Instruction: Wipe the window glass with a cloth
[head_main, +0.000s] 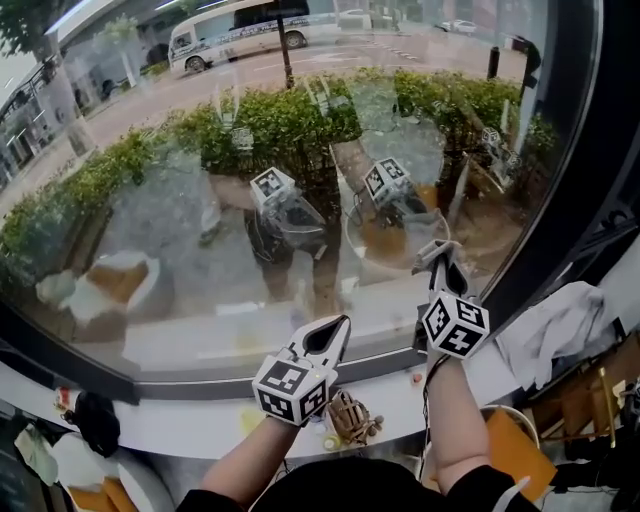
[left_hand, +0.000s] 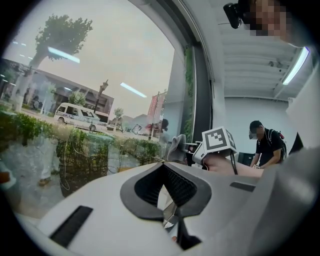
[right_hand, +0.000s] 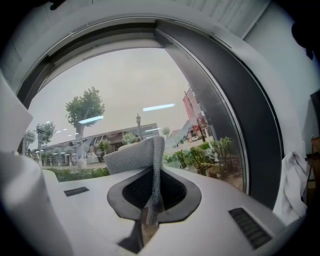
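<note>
The right gripper is squeezed tight on a small grey knitted cloth. In the right gripper view the jaws pinch the bottom of the cloth between them. The rest of it stands up past the tips.

The big curved window glass is right in front of those tips. The cloth is the part of this gripper that is closest to the glass. It looks very near the low right part of the pane, close to the dark frame. I cannot tell if it touches yet.

The cloth is folded into a long flap. Its long way runs out from the jaws toward the glass. The top of it leans over to the gripper's left side.

The left gripper is lower and farther back, over the white window ledge. Its jaws are closed together and hold nothing. It also points up at the glass.

So the right gripper is the nearer one. I think the next move is a small push forward, so the flap lies flat on the pane. Then it can slide left, where most of the glass is.
</note>
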